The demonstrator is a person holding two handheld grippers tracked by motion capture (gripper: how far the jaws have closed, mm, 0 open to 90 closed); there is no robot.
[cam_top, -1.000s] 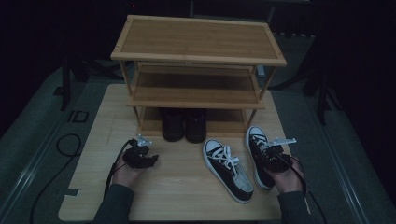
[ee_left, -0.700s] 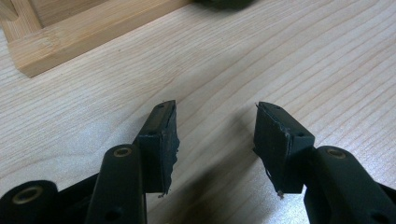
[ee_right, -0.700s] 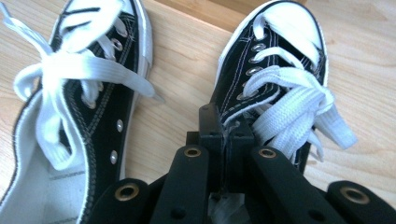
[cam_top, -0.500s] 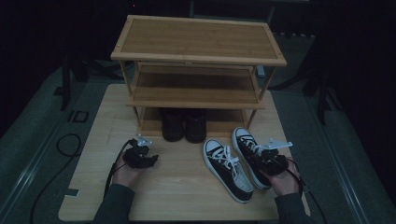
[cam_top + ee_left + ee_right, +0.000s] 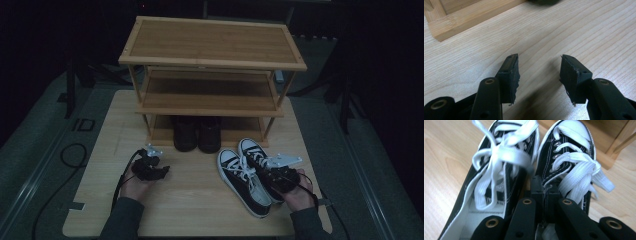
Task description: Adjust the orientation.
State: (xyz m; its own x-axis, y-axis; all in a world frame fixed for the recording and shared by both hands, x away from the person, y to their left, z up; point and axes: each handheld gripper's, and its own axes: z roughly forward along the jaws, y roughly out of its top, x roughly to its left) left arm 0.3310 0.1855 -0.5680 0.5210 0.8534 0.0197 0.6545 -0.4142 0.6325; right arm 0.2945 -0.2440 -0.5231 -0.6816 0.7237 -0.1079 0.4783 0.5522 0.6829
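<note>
From the high view, a pale wooden board (image 5: 200, 200) carries a three-tier bamboo shoe rack (image 5: 212, 55) at its far edge, with two dark boots (image 5: 196, 134) on the lowest shelf. Near the right edge lie two black canvas sneakers: the right sneaker (image 5: 255, 155) in the right gripper (image 5: 272, 175), the left sneaker (image 5: 245, 182) just beside it. The left gripper (image 5: 150, 167) rests toward the board's left side.

In the left gripper view, its foam-padded jaws stand apart over bare wood grain, holding nothing.

In the right gripper view, the jaws are pinched together on the right sneaker's (image 5: 566, 162) inner canvas wall, flat white laces spilling over both shoes
</note>
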